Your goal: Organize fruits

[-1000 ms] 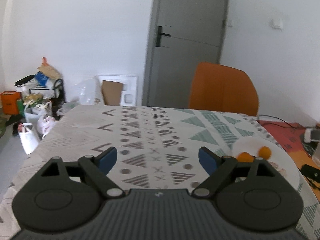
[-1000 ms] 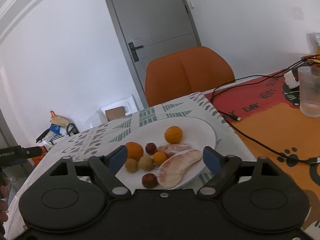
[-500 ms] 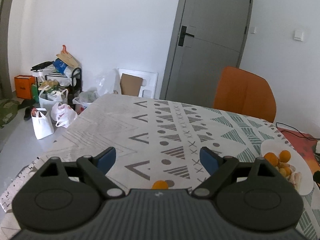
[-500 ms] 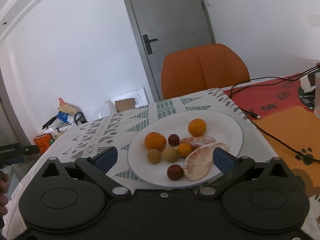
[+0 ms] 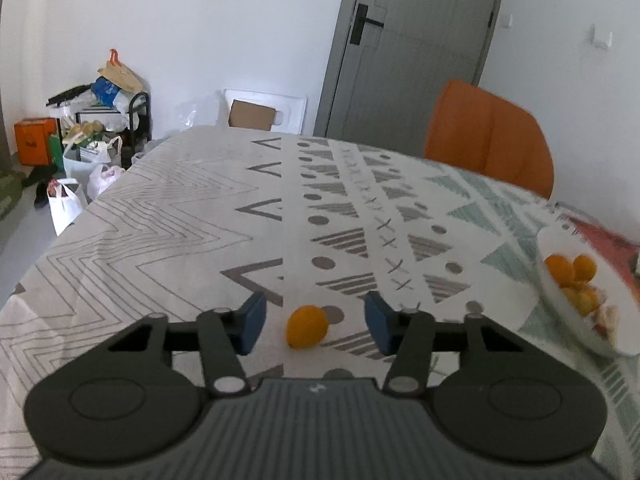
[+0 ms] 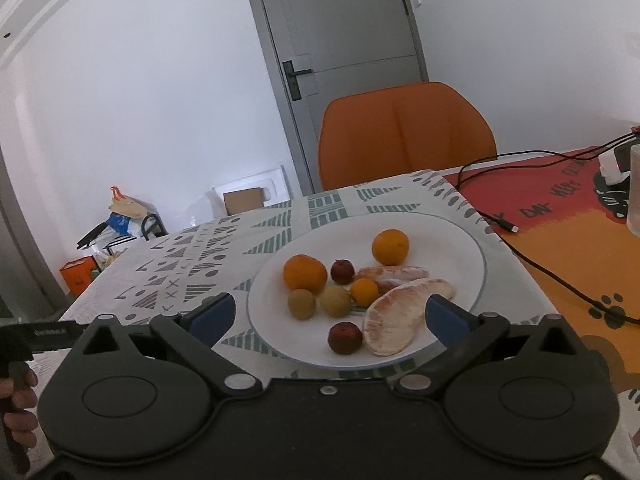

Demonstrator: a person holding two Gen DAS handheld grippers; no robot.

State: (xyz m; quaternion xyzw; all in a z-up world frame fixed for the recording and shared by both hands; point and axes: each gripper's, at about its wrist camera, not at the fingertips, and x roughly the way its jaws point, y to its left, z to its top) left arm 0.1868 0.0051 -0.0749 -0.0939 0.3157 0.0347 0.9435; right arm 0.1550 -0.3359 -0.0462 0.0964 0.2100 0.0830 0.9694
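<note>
A small orange fruit (image 5: 307, 327) lies alone on the patterned tablecloth (image 5: 180, 216). My left gripper (image 5: 315, 322) hangs low over it, jaws closing, and the fruit sits between the blue pads (image 5: 252, 322) with a gap on each side. At the right edge, a white plate (image 5: 612, 346) holds more fruit. In the right wrist view that plate (image 6: 452, 248) carries two oranges (image 6: 390, 247), two dark red plums (image 6: 345, 337), two tan round fruits (image 6: 335, 301), a small orange one (image 6: 364, 292) and two pomelo segments (image 6: 404, 320). My right gripper (image 6: 330, 318) stands wide open at the plate's near rim, holding nothing.
An orange chair (image 6: 404, 136) stands behind the table. Right of the plate, a black cable (image 6: 552, 276) crosses a red and orange mat (image 6: 568, 248), and a glass (image 6: 634, 192) stands at the far right. Bags (image 5: 68, 196) and boxes crowd the floor at left. A hand (image 6: 16, 400) shows at the left edge.
My left gripper has come down toward the table and its jaws have narrowed around the small orange fruit, which came into view between them. The right jaws have widened; that gripper has shifted slightly.
</note>
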